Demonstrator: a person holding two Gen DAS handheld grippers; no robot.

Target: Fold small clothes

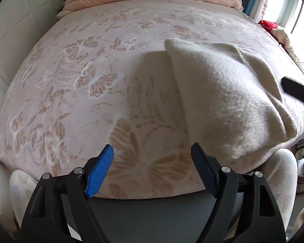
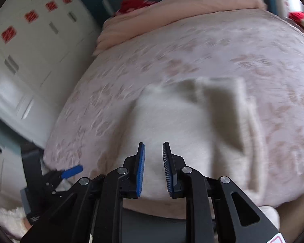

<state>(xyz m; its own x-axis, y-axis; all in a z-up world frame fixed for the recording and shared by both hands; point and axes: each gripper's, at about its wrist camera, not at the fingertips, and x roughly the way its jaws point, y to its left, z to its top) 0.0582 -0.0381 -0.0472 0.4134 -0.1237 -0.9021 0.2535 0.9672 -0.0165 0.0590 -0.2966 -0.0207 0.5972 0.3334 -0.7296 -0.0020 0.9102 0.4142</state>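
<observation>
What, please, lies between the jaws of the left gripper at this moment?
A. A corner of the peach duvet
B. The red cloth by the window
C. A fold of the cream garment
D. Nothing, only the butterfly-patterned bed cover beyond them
D: the left gripper has its jaws standing wide apart with only the butterfly-patterned bed cover showing through the gap, while the cream garment lies off to its right, untouched by it.

right wrist view is smeared with motion blur: the bedspread point(image 2: 192, 46) pattern runs to streaks and the cloth point(image 2: 182, 121) folds are soft-edged. red marks on the wardrobe point(image 2: 40, 40) are too blurred to read. the left gripper point(image 2: 71, 172) there shows one blue finger only. in the left view the right gripper point(image 1: 298, 91) is cut by the edge.
</observation>
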